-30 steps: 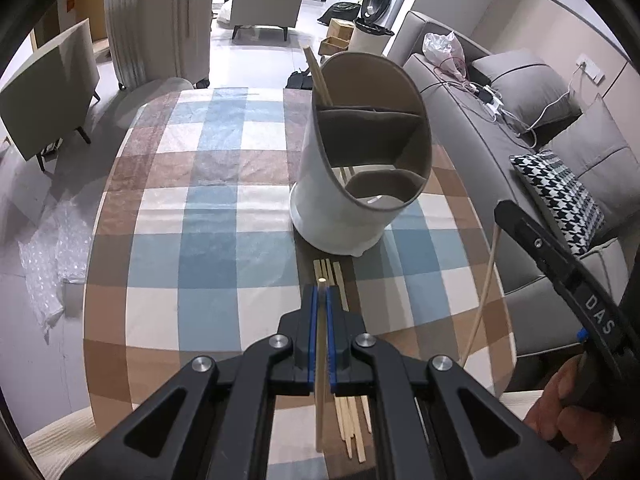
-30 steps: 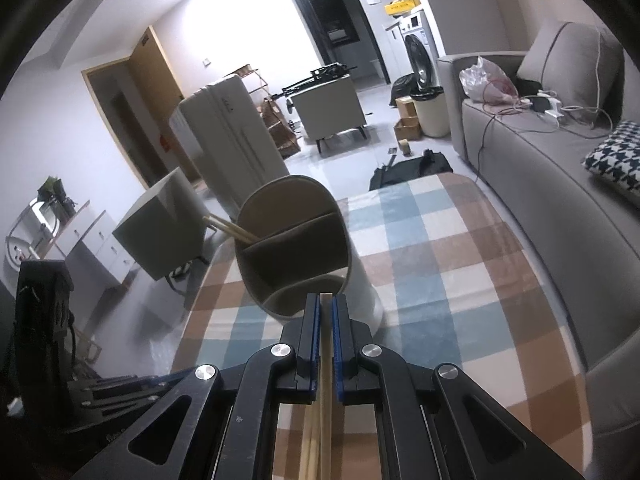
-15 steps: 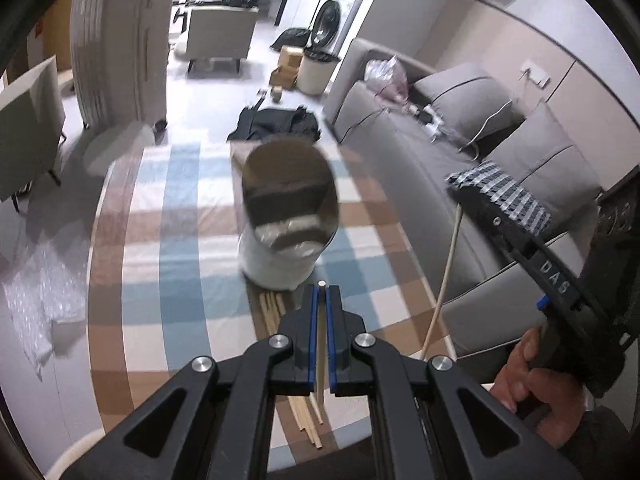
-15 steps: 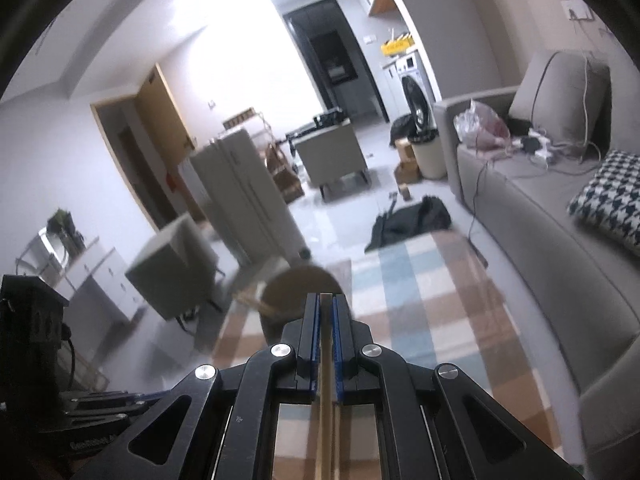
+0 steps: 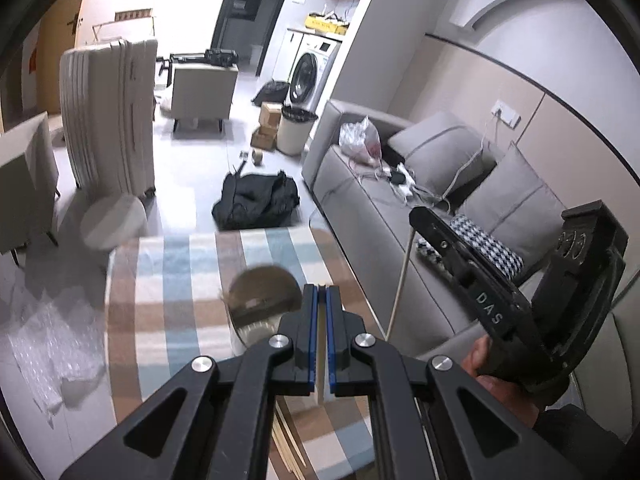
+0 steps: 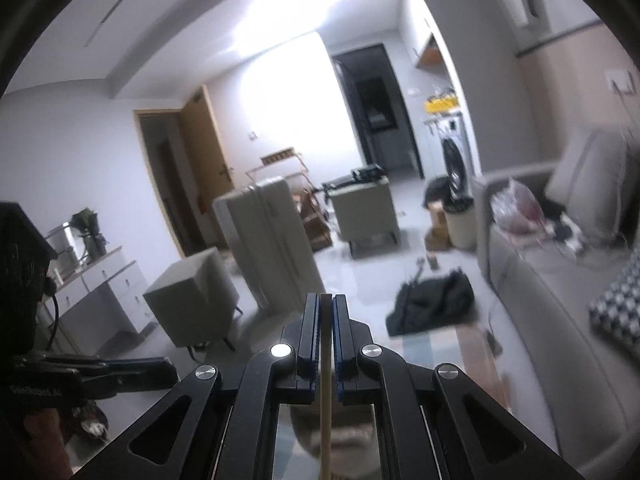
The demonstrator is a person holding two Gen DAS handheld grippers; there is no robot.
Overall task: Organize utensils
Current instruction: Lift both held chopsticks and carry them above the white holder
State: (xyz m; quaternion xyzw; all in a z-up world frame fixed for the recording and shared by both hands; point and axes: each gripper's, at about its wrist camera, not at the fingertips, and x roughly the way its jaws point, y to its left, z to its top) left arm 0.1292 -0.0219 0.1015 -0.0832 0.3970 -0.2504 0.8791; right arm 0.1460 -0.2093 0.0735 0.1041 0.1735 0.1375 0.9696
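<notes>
Pale wood, thin and straight — a chopstick is pinched between the blue-lined jaws of the right gripper, its shaft running toward 6 o'clock out of the wrist view. A second chopstick shows as a light sliver clamped in the nearly closed left gripper. At 12 o'clock from those jaws stands the utensil holder, a blurred white cylinder with a brown rim and a divider inside, resting on the checked tablecloth. More loose chopsticks lie on the cloth at 6 o'clock, partly hidden under the left gripper — their number cannot be told. At 3 o'clock the right gripper's black body holds its stick slanting downward, with a grey sofa beyond
</notes>
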